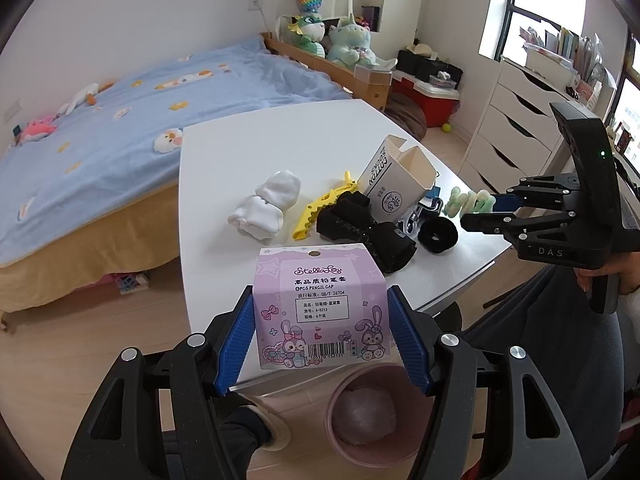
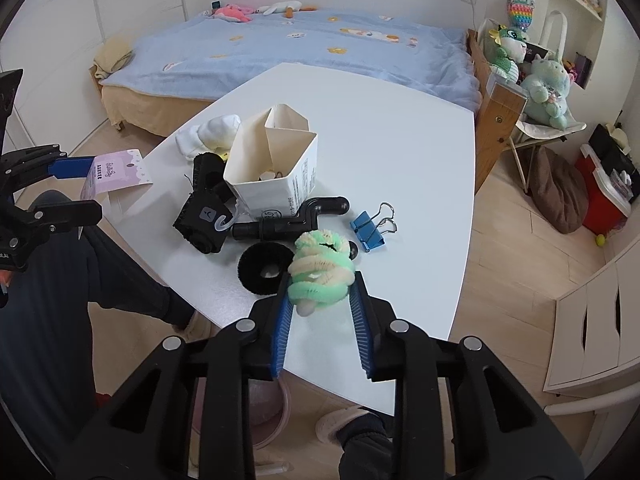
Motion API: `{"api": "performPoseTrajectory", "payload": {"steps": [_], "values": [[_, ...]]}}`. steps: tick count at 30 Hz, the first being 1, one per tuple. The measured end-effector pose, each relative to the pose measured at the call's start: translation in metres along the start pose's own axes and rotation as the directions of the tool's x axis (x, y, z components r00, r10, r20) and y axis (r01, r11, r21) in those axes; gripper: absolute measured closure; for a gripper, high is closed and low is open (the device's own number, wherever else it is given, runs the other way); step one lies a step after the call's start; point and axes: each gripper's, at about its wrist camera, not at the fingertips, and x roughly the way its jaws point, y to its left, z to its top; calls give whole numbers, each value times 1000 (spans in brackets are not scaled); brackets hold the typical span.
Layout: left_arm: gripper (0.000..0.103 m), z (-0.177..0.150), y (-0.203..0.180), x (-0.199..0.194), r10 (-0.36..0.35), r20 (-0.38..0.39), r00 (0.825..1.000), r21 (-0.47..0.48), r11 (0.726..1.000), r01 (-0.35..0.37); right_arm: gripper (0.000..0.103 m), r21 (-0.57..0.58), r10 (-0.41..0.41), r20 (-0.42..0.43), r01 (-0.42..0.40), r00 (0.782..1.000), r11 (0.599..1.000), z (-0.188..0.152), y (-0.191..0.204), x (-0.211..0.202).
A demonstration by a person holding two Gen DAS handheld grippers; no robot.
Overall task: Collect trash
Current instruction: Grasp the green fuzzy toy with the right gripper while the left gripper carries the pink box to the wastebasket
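Currently, left gripper [image 1: 321, 334]: clamped on purple pencil-cap box [image 1: 320, 308], held over the table's [image 1: 240, 136] near edge, above pink bin [image 1: 340, 436]. Right gripper [image 2: 322, 312]: pads pressing green-and-cream fuzzy coil [image 2: 322, 272] at the near edge, beside black ring [image 2: 264, 268].
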Motion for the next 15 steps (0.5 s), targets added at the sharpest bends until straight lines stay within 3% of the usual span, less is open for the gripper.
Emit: {"api": "performPoseTrajectory", "payload": {"steps": [15], "values": [[40,-15,-20,-28,-71,16,997,63,996,69,75,-1,70,78,-70,995,998,-20,38,-64]]}}
